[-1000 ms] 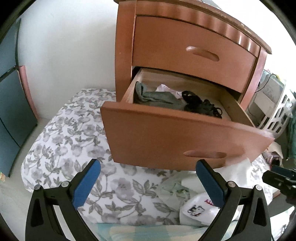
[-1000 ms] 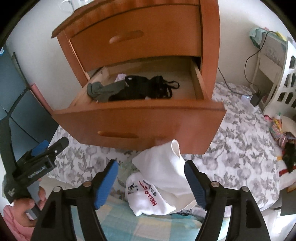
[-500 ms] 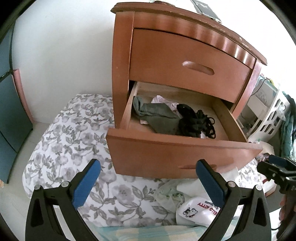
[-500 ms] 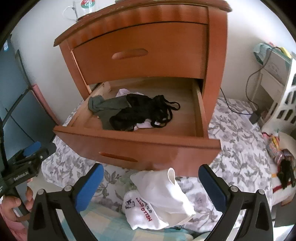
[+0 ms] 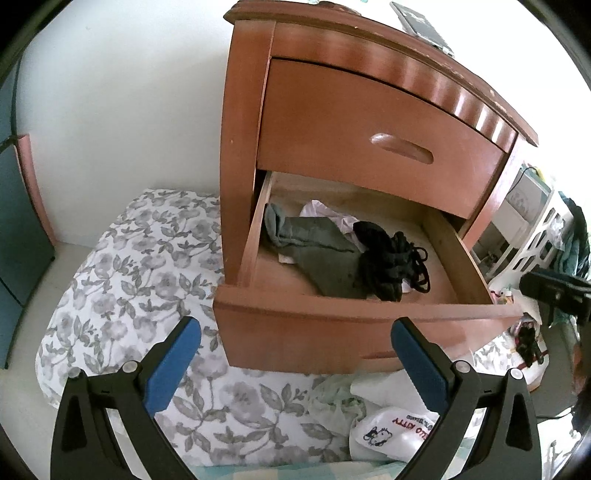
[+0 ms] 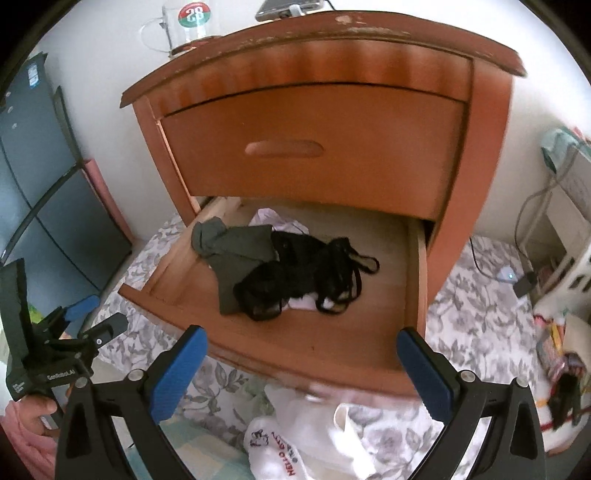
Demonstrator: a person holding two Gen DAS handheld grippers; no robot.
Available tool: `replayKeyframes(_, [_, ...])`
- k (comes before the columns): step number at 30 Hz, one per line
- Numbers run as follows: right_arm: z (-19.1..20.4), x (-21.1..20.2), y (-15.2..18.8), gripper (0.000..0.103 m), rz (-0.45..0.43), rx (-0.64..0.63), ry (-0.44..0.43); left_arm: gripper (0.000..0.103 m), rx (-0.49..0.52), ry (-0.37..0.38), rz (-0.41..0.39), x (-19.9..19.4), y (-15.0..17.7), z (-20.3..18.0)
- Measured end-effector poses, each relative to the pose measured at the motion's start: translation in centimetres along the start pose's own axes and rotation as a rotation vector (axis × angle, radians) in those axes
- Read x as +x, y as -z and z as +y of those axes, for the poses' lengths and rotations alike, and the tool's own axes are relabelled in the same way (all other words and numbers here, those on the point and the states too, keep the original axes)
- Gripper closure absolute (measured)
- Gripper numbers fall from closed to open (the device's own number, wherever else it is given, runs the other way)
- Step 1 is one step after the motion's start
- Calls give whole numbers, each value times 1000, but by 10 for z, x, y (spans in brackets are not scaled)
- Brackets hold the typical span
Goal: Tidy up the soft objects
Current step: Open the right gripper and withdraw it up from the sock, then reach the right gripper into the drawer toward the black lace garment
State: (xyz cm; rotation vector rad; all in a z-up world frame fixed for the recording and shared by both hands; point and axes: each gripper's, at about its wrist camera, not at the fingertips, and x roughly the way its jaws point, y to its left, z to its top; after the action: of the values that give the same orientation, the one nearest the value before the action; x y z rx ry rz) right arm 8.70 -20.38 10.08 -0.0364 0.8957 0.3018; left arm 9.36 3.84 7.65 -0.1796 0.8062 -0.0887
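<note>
Spreading wide at the bottom of each wrist view, two pairs of blue-padded fingers are seen. The right gripper (image 6: 301, 373) has just been opening and now stands at full spread, with nothing between its fingers. The left gripper (image 5: 295, 363) is likewise held wide apart and empty; it is also visible at the left edge of the right wrist view (image 6: 94, 321), carried by a hand (image 6: 35, 408) with a pink sleeve.

Just below the fingers, a small heap of loose clothes lies on a floral bedspread (image 5: 122, 295): one white garment printed with a cartoon and red lettering (image 6: 275, 448), one plain white piece (image 6: 314, 410) on top of it, and one pale green piece (image 5: 332, 400) beside them.

Beyond the heap stands one wooden nightstand (image 6: 332, 125) with two drawers. The upper drawer (image 5: 369, 140) is shut. The lower drawer (image 6: 295, 332) is pulled out over the bedspread, and three soft items are counted inside: one grey-green garment (image 6: 236, 254) at the left, one black strappy garment (image 6: 306, 277) overlapping it, and one pale lilac-white piece (image 5: 328, 218) partly buried beneath them.

On the nightstand top, one glass mug (image 6: 184, 26) with a red and green emblem and one dark flat device (image 5: 424, 26) are seen.
</note>
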Motion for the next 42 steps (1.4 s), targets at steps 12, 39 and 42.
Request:
replayKeyframes(12, [-10, 47, -40, 0, 93, -45, -61, 1, 12, 9, -14, 15, -12, 7])
replayKeyframes(39, [32, 186, -57, 1, 462, -250, -42, 1, 39, 41, 4, 32, -18, 2])
replayKeyframes(42, [30, 196, -56, 6, 487, -247, -32, 1, 40, 42, 4, 33, -18, 3])
